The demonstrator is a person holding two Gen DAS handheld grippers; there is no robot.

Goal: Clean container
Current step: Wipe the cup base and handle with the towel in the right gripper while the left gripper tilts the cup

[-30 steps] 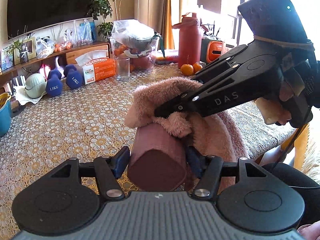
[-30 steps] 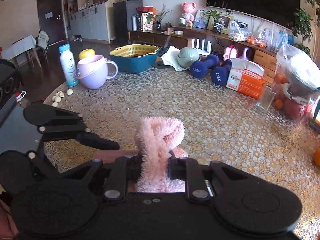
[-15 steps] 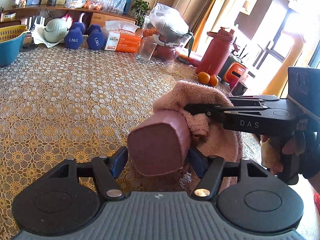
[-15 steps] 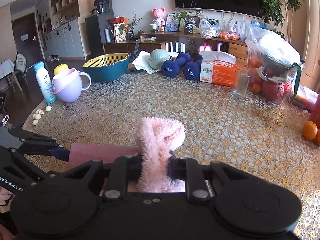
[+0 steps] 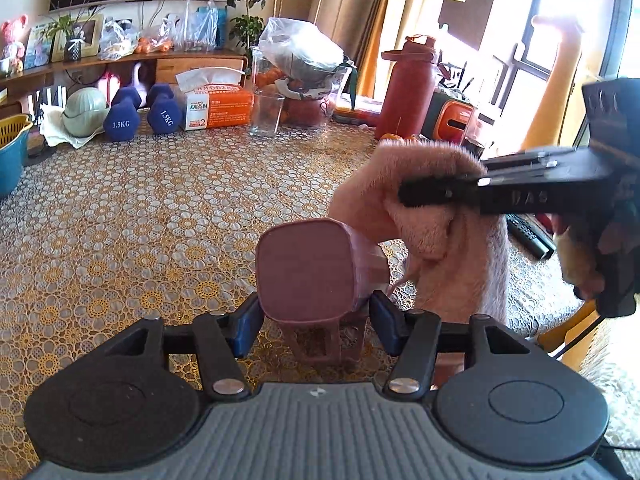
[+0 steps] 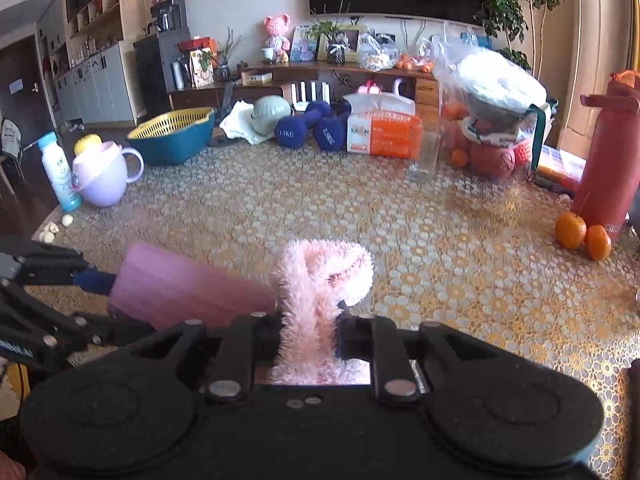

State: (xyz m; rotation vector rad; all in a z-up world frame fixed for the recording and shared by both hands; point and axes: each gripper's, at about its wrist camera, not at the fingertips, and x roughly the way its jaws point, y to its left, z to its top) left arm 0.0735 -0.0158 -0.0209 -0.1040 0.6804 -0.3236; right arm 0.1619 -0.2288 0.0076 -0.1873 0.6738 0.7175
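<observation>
Pink container (image 5: 310,270) sits low-centre in left wrist view, held sideways above the table, flat squarish base facing the cam. Left gripper (image 5: 312,316) is clamped on it, blue pads (image 5: 246,324) pressing both sides. In right wrist view the same container (image 6: 188,290) shows as a long pink block at near left, w/ the left gripper's black fingers (image 6: 60,268) reaching in from the left edge.

Fluffy pink cloth (image 5: 432,216) is just right of the container, touching its far end, bunched and hanging down. Right gripper (image 5: 424,194) comes in from the right, jaws pinched tight on the cloth; a hand (image 5: 580,256) grips its handle. From the right wrist cam the cloth (image 6: 320,280) stands up between the black fingers, squeezed in the middle, top fold curling over to the right.

Table (image 5: 120,220) has a gold-and-white lace-pattern cover. Far side, left to right: blue basin w/ yellow strainer (image 6: 174,136), two blue dumbbells (image 5: 138,114), orange tissue box (image 5: 218,106), clear glass (image 5: 267,114), bagged bowl over fruit (image 5: 304,68), tall red bottle (image 5: 408,86). Two oranges (image 6: 582,234) lie by the bottle's base. Far left in right wrist view: lilac jug (image 6: 106,174) and a white bottle w/ blue cap (image 6: 58,172), side by side near the table edge.
</observation>
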